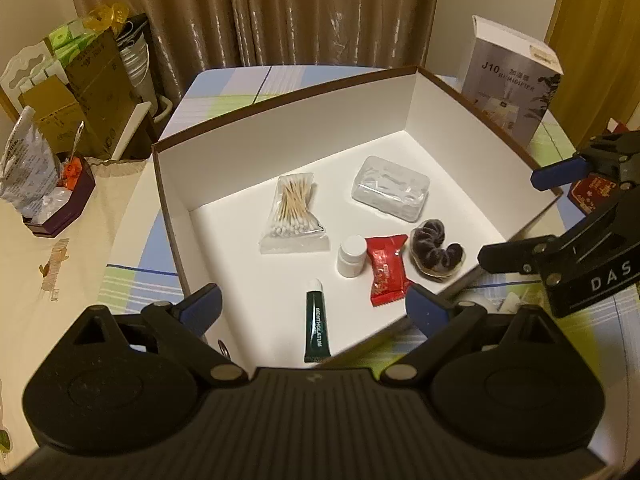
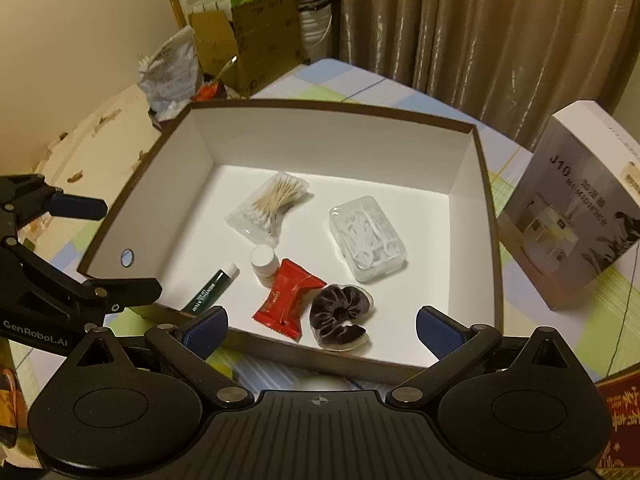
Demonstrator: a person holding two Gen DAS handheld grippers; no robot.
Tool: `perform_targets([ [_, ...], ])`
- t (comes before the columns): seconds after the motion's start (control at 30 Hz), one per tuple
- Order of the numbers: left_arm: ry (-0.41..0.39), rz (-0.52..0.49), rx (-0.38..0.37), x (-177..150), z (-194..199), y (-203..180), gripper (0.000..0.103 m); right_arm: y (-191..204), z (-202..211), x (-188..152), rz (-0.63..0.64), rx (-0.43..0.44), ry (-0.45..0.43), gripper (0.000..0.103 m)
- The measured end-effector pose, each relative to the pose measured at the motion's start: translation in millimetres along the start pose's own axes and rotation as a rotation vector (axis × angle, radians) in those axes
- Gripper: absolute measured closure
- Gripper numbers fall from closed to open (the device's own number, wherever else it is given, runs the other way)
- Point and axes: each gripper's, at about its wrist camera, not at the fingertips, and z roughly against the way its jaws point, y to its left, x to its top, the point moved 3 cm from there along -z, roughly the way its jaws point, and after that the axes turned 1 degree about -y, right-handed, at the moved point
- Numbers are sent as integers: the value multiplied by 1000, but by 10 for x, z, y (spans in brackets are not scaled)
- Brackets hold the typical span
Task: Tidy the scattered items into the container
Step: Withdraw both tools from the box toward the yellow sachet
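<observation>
Six items lie inside the white-lined cardboard box (image 2: 476,216): a bag of cotton swabs (image 2: 269,206) toward the far left, a clear plastic case of floss picks (image 2: 368,244) to its right, a small white bottle (image 2: 264,264), a green ointment tube (image 2: 212,292) at the near left, a red candy wrapper (image 2: 287,302) and a dark velvet scrunchie (image 2: 340,318) against the near wall. The left gripper (image 1: 316,312) hovers over the near-left wall, jaws spread and empty. The right gripper (image 2: 322,328) hovers above the near wall, likewise spread with nothing between its pads.

Judged from this layout, the task is near its end. Procedure for the step in hand:
- Scan the tablecloth near the box for any item not yet collected.
- Approach it from above with jaws spread, clear of the box wall.
- Release low over bare floor at the far right, so nothing lands on the floss case.

Visibility limits:
- A pale rounded object lies just outside the near wall, under the right gripper body; its identity cannot be determined.
- The tablecloth on the near side is masked by both gripper bodies.
- A red printed object at the near right is cut off by the frame edge.
- The tube's near end is hidden in the right wrist view.
</observation>
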Motion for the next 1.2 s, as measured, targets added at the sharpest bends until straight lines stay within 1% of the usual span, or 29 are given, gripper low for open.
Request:
perform_targets([
  [0.27, -28, 34, -5, -193, 308, -55, 6, 55, 365, -232, -19, 36, -76, 0],
  [0.47, -20, 75, -11, -470, 455, -105, 6, 86, 620, -478, -43, 44, -147, 0],
  [0.7, -7, 109, -12, -811, 583, -210, 6, 101, 859, -851, -91, 47, -190, 0],
  [0.8, 8, 124, -10, -962, 613, -248, 7, 127, 920, -1002, -100, 50, -194, 0],
  [0.9, 23, 138, -1, -1106, 624, -289, 7, 163, 939, -1174, -97, 34, -188, 0],
  [1.07, 61, 165, -3, -1309, 594, -383, 8, 210, 889, -1458, -123, 47, -149, 0],
  [1.2, 79, 163, -15, -1389, 585, -501, 9, 222, 838, -1658, -137, 53, -105, 0],
])
